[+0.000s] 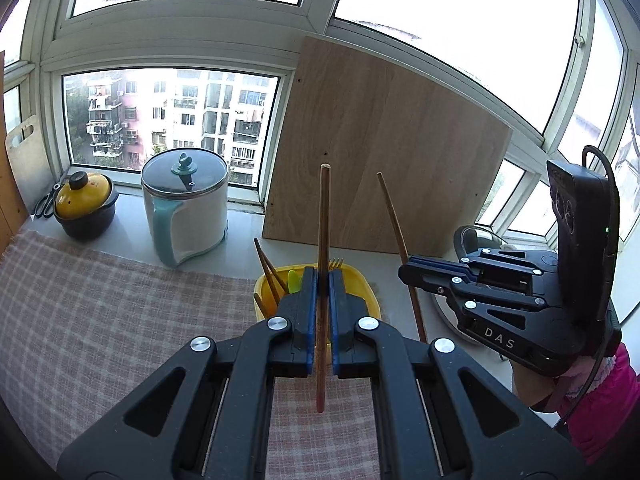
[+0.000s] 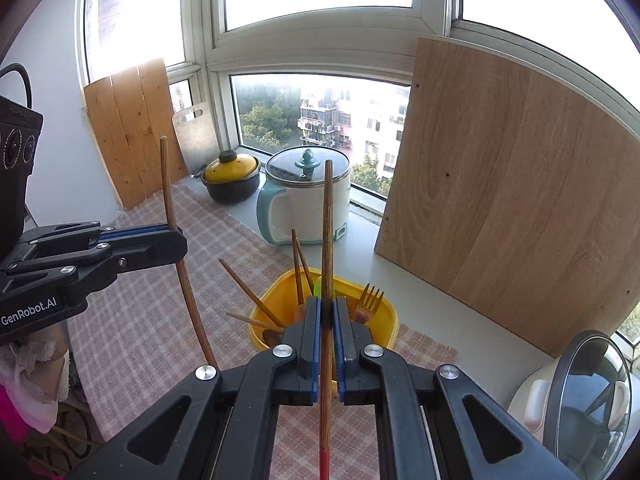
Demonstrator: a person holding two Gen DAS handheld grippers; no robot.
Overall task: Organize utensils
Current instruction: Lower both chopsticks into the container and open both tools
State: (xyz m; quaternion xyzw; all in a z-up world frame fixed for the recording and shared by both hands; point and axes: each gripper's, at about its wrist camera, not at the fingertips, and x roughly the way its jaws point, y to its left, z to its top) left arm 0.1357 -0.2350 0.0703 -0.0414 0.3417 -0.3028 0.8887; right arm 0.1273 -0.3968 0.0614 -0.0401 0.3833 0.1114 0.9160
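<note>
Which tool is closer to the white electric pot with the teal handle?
Left. The left tool, shut on a wooden chopstick, hangs over the yellow plastic tub nearer the white electric pot; the right tool holds its chopstick farther out.

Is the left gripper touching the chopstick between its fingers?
Touching. The left wrist view shows the left gripper with both blue pads pressed against the upright chopstick, no gap on either side; the right wrist view shows the same clamp from the side.

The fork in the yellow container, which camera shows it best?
The right wrist view: the fork stands clear in the yellow container. In the left wrist view only its tines peek above the left gripper.
</note>
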